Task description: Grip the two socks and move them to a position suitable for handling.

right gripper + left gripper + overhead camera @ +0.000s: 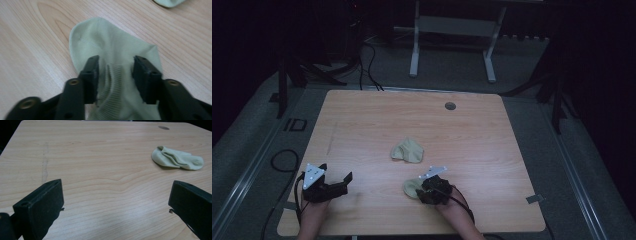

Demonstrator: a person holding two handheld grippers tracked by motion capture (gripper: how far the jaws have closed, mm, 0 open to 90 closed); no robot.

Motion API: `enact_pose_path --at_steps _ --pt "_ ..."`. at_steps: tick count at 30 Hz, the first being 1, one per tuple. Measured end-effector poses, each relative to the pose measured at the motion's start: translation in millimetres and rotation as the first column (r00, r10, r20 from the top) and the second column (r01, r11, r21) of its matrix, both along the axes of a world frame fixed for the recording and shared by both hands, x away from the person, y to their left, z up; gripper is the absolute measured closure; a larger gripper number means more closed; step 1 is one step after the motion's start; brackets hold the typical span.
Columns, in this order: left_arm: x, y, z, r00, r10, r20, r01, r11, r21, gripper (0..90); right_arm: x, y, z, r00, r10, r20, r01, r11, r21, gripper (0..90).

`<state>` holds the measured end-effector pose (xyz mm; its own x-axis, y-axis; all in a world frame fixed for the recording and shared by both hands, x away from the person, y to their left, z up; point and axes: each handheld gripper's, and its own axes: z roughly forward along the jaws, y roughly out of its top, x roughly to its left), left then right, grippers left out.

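Grasping near sock (110, 50): right gripper (115, 67) fingers pinched its ribbed cuff; left gripper (116, 202) released. Next: lift toward far sock (408, 150).

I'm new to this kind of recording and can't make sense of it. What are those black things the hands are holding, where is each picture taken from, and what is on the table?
A person sits at a wooden table and holds a hand tool with two black jaws in each hand. The high view looks down from above. The other two pictures come from small cameras that ride on the tools and look along their jaws.

The left gripper has its jaws wide apart, with nothing between them, over bare wood. The right gripper has its jaws on either side of a fold of a pale green sock; whether they already pinch it, I cannot tell. A second, crumpled sock lies near the middle of the table.
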<state>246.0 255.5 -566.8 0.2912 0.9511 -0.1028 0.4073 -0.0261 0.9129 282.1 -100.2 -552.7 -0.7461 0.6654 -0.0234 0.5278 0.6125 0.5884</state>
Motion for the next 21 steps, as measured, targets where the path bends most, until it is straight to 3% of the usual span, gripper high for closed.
enact_pose_path --at_steps 3,7,11,14,16,17,18,19,20,21 --pt "-0.9 -6.8 1.6 0.9996 -0.027 0.003 0.027 0.9995 0.018 0.0 -5.2 5.4 -2.8 0.9993 -0.011 0.036 0.011 1.0 -0.007 47.9" --pt "-1.7 -23.1 3.6 0.9952 -0.098 0.002 0.098 0.9945 0.039 0.0 -6.1 7.5 -4.4 0.9991 -0.011 0.041 0.011 1.0 0.006 41.3" --pt "-1.6 -40.6 6.9 0.983 -0.183 0.017 0.182 0.983 0.024 0.0 -4.8 9.8 0.2 0.9998 0.006 0.018 -0.006 1.0 0.014 34.0" --pt "-0.2 -55.6 11.3 0.9719 -0.236 -0.001 0.236 0.9718 -0.012 0.0 -5.3 5.4 14.9 0.9995 0.01 0.03 -0.012 0.998 0.06 31.0" --pt "2.5 -68.1 17.0 0.9549 -0.294 -0.041 0.293 0.9555 -0.035 0.0 -4.8 0.2 25.9 0.9993 0.008 0.037 -0.011 0.996 0.09 29.5" --pt "2.7 -73.0 18.8 0.9517 -0.304 -0.043 0.303 0.9524 -0.032 0.0 -5.6 -3.2 32.3 0.9985 0.0 0.054 -0.006 0.996 0.094 29.1" --pt "3.4 -79.5 21.1 0.943 -0.33 -0.047 0.329 0.9441 -0.018 0.0 -6.2 -5.6 35.6 0.9975 -0.005 0.07 -0.001 0.996 0.091 29.4" --pt "4.6 -85.9 22.8 0.9327 -0.357 -0.05 0.358 0.9339 -0.001 0.0 -7.7 -8.9 39.1 0.997 -0.018 0.076 0.011 0.995 0.097 37.8" --pt "6.0 -92.3 24.5 0.9224 -0.382 -0.059 0.382 0.924 0.0 0.0 -7.9 -12.0 41.8 0.9979 -0.013 0.063 0.007 0.996 0.09 36.5" --pt "6.8 -97.8 26.3 0.9117 -0.407 -0.055 0.408 0.9132 -0.004 6.6 -9.1 -14.7 43.8 0.9975 -0.017 0.069 0.01 0.996 0.094 38.8"
